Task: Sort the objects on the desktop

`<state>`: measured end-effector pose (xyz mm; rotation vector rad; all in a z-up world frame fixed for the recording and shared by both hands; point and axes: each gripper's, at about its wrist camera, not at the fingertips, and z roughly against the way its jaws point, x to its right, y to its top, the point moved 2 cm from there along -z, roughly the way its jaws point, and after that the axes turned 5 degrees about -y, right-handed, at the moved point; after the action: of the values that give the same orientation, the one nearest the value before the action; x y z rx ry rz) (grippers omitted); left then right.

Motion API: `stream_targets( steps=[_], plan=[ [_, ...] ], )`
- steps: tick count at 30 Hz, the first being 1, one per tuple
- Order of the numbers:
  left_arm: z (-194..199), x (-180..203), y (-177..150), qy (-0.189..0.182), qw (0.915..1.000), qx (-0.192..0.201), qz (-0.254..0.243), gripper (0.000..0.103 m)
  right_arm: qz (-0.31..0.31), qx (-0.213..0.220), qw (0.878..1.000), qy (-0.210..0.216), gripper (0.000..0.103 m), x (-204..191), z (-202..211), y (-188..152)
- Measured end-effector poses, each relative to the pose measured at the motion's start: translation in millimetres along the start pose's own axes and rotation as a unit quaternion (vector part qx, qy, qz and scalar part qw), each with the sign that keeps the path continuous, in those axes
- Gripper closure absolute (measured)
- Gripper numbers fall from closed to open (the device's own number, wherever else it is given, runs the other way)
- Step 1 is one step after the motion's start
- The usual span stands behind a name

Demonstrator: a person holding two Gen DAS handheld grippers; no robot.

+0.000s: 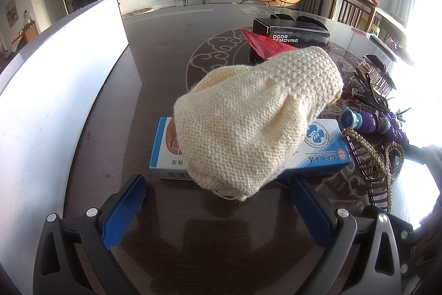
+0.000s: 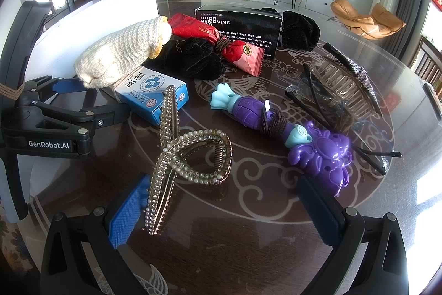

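Observation:
A cream knitted pouch [image 1: 257, 123] lies across a blue-and-white carton [image 1: 326, 151], just ahead of my open left gripper [image 1: 221, 209]; nothing sits between its blue pads. In the right wrist view the same pouch [image 2: 121, 57] and carton [image 2: 154, 96] are at the left, with the left gripper [image 2: 69, 98] beside them. My right gripper [image 2: 223, 209] stands open low over the table; a pearl hair claw [image 2: 187, 154] lies against its left pad. A purple toy [image 2: 279, 126] lies just ahead on the right.
A white bin wall [image 1: 69, 90] runs along the left. Farther back lie a black box [image 2: 240, 26], a red packet [image 2: 221, 43], black velvet scrunchies [image 2: 193, 60], a rhinestone hair claw [image 2: 345, 82] and glasses [image 2: 367, 137] on the dark glass table [image 2: 248, 239].

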<state>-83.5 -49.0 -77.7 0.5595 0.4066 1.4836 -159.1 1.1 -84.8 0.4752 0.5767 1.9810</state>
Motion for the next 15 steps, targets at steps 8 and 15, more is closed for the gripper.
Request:
stream_targets(
  steps=[8,15],
  plan=[
    [0.0,-0.1,0.0,0.000,1.0000,0.000,0.000,0.000,0.000,0.000,1.000,0.000,0.000,-0.3,0.4,-0.5],
    [0.1,0.5,-0.2,0.000,1.0000,0.000,0.000,0.000,0.000,0.000,1.000,0.000,0.000,-0.6,0.8,-0.9]
  ],
)
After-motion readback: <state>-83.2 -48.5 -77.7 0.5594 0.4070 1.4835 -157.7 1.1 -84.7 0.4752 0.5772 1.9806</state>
